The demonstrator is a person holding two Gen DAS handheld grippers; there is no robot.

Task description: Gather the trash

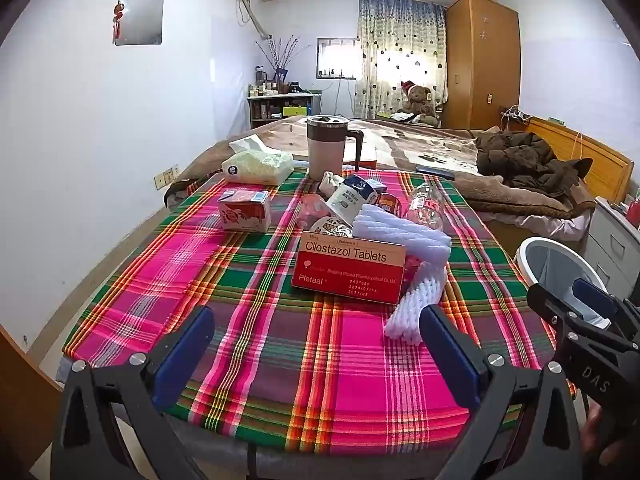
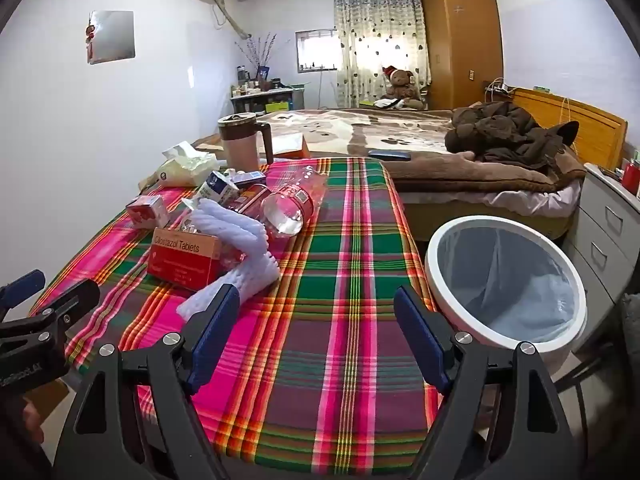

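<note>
1. Left claw (image 1: pixel 316 344) is hanging wide open, gripping nothing, above the plaid worktop (image 1: pixel 248 332).
2. Right claw (image 2: pixel 316 332) is likewise gaping, unloaded.
3. Trash pile is sitting mid-worktop: tablet box (image 1: pixel 348 266), foam net (image 1: pixel 404 256), bottle (image 2: pixel 286 208).
4. Bin (image 2: pixel 506 284) is standing beside the worktop's right edge.

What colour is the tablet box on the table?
Red with a tan top band, the tablet box shows best in the left wrist view.
</note>
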